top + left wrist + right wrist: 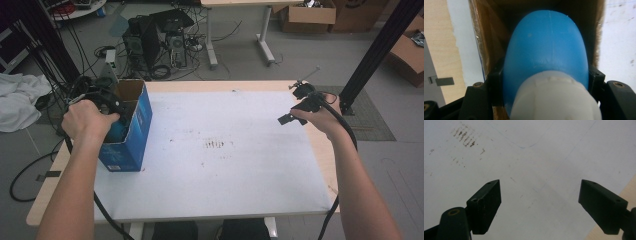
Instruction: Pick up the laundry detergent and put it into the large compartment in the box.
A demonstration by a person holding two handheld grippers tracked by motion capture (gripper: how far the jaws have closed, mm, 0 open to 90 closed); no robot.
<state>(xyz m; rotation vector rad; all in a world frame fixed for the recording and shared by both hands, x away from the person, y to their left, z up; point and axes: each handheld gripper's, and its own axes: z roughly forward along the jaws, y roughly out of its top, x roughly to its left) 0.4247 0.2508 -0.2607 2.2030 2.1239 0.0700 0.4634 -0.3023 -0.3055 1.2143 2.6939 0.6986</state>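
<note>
White cap (pixel 556 97) at lower centre, blue bottle (pixel 546 47) pinched by left gripper (pixel 546 77) inside cardboard box (pixel 484 37); could snag on wall, tipping it. Right gripper (pixel 540 205) spread, idle.

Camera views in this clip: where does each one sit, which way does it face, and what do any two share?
High view: above the person's side, facing forward and down on the white-topped table; both forearms, left gripper, right gripper.
Left gripper view: rides that gripper, looking into the open blue cardboard box; black jaws clamp a blue plastic bottle with white cap.
Right gripper view: looks down at the table; open jaws, nothing between.
Shared: the box in high and left views.
</note>
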